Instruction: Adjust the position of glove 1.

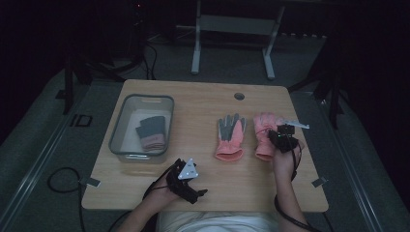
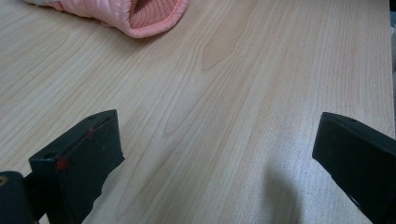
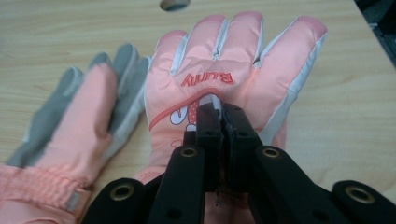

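Two pink gloves lie side by side on the wooden table. The left glove lies with its grey palm up. The right glove lies back up, with red lettering and a cartoon print. My right gripper rests on the back of that glove, its jaws pressed together on a bit of the fabric. Near the table's front edge, my left gripper stands open over bare wood. The cuff of a pink glove lies beyond it.
A grey plastic bin stands at the table's left and holds a folded dark and pink pair of gloves. A round cable hole sits near the far edge. Behind the table stand white desk legs.
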{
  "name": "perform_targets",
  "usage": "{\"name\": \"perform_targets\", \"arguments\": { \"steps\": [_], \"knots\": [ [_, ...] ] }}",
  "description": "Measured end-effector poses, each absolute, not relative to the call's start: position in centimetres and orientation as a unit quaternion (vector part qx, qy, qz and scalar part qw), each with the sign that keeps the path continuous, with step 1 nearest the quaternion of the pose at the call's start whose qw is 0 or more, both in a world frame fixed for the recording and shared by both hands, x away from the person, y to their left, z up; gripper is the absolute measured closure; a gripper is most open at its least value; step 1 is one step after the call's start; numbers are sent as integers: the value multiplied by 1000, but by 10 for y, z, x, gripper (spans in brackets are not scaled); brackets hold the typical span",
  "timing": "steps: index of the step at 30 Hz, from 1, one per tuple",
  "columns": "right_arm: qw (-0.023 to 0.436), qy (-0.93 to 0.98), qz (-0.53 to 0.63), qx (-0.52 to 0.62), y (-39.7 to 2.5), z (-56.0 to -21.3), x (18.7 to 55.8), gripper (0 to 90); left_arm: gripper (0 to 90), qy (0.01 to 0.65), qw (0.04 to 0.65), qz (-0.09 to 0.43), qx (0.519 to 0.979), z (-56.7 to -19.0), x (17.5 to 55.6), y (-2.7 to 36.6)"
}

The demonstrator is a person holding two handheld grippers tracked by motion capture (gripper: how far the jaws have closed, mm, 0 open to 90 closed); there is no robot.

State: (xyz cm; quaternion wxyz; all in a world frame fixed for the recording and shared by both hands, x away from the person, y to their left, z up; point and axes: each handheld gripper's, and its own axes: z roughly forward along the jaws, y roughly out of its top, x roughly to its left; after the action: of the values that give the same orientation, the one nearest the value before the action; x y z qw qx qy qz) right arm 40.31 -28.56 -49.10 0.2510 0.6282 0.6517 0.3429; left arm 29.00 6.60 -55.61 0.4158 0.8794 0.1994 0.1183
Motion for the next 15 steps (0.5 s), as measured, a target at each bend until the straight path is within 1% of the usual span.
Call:
{"name": "perform_targets", "arguments": {
  "steps": [2,9,13,15],
  "knots": [
    [254,650,338,632,-285,-498,403,862,11,200,416,119,879,-556,290,66],
    [242,649,324,644,-290,-523,409,843,10,198,418,115,879,-556,291,67],
    [238,646,329,646,-292,-528,410,819,10,198,417,116,880,-556,290,66],
    [239,649,328,644,-292,-526,410,789,11,196,416,115,880,-556,290,66]
  ]
}}
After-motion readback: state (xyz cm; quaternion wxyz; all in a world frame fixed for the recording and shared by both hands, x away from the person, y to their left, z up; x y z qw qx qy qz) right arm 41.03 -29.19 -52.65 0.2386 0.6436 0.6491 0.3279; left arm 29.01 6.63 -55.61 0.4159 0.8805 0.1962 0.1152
